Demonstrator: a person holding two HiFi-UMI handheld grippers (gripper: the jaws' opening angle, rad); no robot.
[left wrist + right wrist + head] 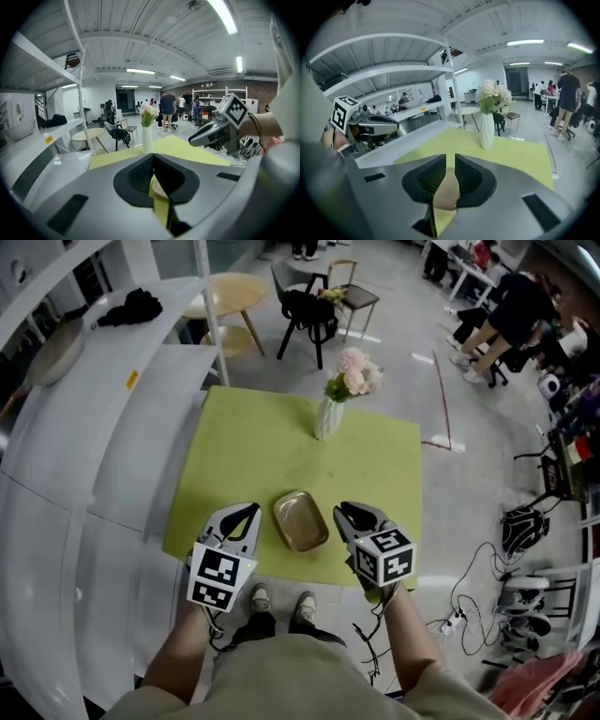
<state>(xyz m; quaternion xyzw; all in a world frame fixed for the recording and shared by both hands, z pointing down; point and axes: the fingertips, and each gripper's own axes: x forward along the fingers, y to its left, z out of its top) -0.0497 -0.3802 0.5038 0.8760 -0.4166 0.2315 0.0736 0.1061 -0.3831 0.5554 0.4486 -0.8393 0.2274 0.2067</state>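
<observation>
Currently, both grippers hover over the near edge of the yellow-green table [253,456], with the tan rectangular tray [301,520] lying flat on the tabletop between them. The left gripper [246,512] sits just beside the tray's left edge. The right gripper [349,512] sits just beside its right edge. Neither touches the tray.

Left gripper view: the jaws stand together at the tips and grip nothing. A sliver of the tray [158,188] and the tabletop shows below them.

Right gripper view: the jaws stand narrowly apart, leaving a thin slit with nothing clamped in it. The tray [445,192] shows through the slit from beneath.

A white ribbed vase [328,418] holding pink flowers [354,373] stands upright near the far edge of the table, well apart from the tray. White shelving [112,418] runs along the table's left side.
</observation>
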